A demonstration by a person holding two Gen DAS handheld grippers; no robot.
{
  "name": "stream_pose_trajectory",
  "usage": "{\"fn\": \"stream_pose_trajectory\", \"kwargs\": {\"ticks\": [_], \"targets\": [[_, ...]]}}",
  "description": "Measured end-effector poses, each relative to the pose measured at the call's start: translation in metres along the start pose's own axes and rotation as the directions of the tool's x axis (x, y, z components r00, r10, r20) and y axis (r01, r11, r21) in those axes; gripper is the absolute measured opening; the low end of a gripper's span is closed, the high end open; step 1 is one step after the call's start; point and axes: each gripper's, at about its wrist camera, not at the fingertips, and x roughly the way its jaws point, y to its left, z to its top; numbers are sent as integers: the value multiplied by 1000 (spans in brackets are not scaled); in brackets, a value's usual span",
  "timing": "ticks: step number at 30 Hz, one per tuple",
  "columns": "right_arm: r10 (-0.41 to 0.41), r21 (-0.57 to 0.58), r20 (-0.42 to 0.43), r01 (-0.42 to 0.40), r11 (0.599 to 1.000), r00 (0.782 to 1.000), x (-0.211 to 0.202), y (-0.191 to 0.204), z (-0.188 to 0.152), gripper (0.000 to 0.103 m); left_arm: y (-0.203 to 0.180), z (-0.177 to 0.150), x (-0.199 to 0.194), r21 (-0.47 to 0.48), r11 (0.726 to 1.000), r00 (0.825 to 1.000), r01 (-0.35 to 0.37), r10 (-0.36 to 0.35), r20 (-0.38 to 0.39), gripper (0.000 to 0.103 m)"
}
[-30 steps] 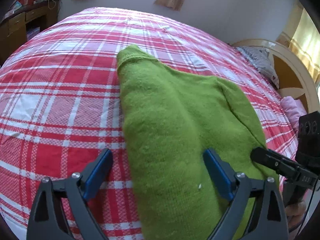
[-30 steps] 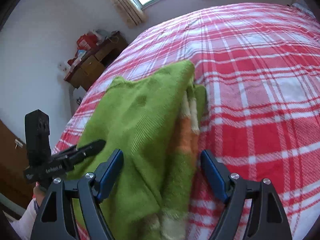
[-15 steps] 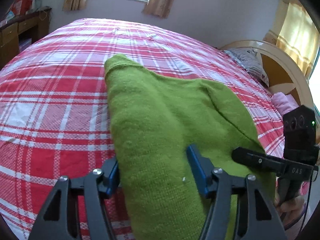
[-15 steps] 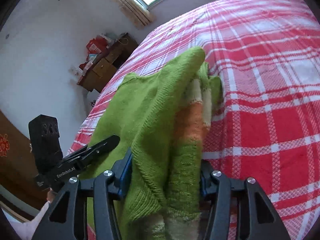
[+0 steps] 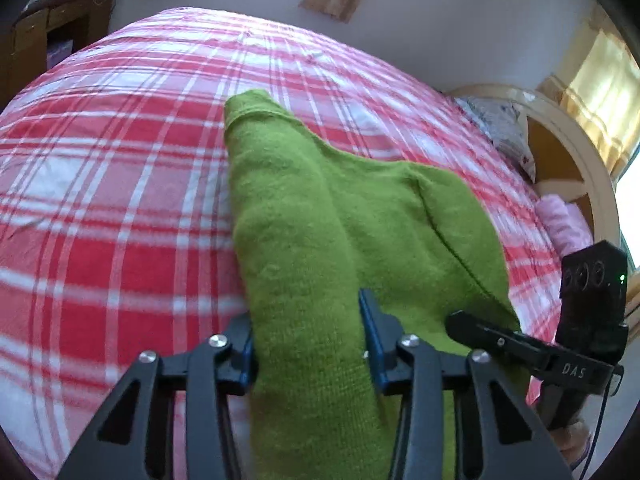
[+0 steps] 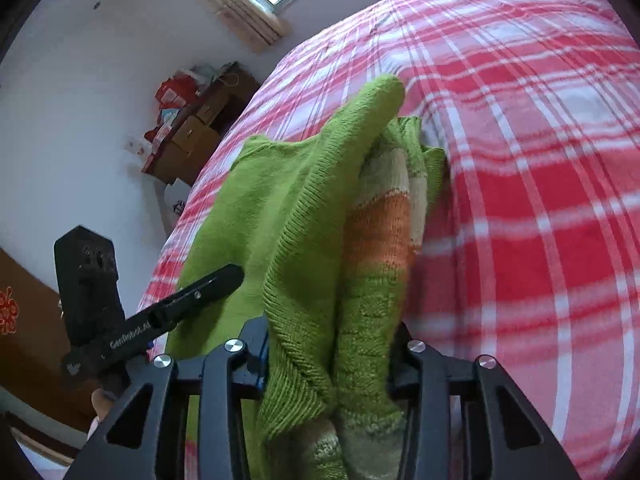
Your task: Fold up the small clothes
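Left wrist view showed your left gripper (image 5: 307, 336) clenched on the near edge of the green sweater (image 5: 360, 220). Its jaws had just been closing, and the knit bunched up thick between the blue pads (image 5: 370, 320), which pressed into it on both sides. You took that side near its corner, I judge, so the whole edge could be carried as one straight line instead of sagging in the middle.

Your right gripper (image 6: 332, 344) had just been closing too, and it was grasping the other side of the same near edge. There the cloth was already doubled: the plain green layer lay over a striped part with an orange band (image 6: 380, 236), and both layers sat squeezed between the jaws. Holding both layers together kept the fold from slipping apart.

Most of the sweater lay spread on the red checked bedspread (image 5: 120, 200), running away from you, with one narrow end (image 5: 248, 104) pointing toward the far side of the bed. Only the near edge was gathered up at the grippers. Each gripper could be seen from the other's camera, just beside the cloth, so the two grips stood apart across the garment's width.

With both sides pinched, the next step looks to be carrying the near edge forward over the rest. Thick knit may slide if the grip is shallow.
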Motion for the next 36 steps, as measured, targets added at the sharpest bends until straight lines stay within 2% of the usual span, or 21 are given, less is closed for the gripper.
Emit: {"fn": "stream_pose_trajectory", "kwargs": {"ticks": [5,7,8,11,12,14,17,19,20,21,22,24,27,29,36], "targets": [[33,11,-51,-33,999,998,-24,6,-40,41,-13,-29,-21,31,999,996,-12,15,-83,45],[37,2,-64,-37,999,997,-33,9,-54,41,-14,-35,-25,37,999,994,-3,7,-108,49],[31,-2,-61,-31,1000,998,-35,10,-58,41,-15,-36,-25,43,999,994,-7,12,-110,55],[-6,-19,-12,6,1000,1000,-36,8,-58,49,-15,-25,-14,65,996,995,-53,59,-84,70],[-20,-18,4,20,1000,1000,-35,7,-57,57,-14,-21,-10,61,997,995,-54,58,-81,74],[-31,-8,45,31,999,999,-32,1,-51,60,-13,-14,1,55,997,995,-55,59,-81,79],[-15,-3,73,15,1000,997,-24,-3,-44,61,-9,-10,10,35,999,996,-36,39,-77,79],[-23,-31,90,26,999,996,-24,0,-46,61,-9,-17,6,47,999,998,-28,30,-58,76],[-31,-44,96,35,998,995,-23,2,-47,61,-11,-21,4,59,998,999,-28,31,-39,70],[-42,-52,94,47,998,995,-23,4,-47,61,-12,-24,1,65,998,1000,-15,16,-24,58],[-52,-55,94,57,997,994,-22,6,-47,60,-14,-26,-1,66,998,1000,-2,3,-18,54],[-91,-75,97,99,992,991,-23,14,-51,50,-19,-31,-8,74,997,1000,-18,17,10,45],[-117,-79,98,125,989,988,-27,29,-61,43,-20,-38,-17,42,999,999,-27,26,23,41],[-135,-79,98,143,987,986,-32,37,-67,42,-21,-44,-24,21,999,999,-32,32,18,40],[-173,-105,113,185,977,978,-58,65,-107,41,-30,-75,-47,33,995,995,-97,97,0,40]]}}
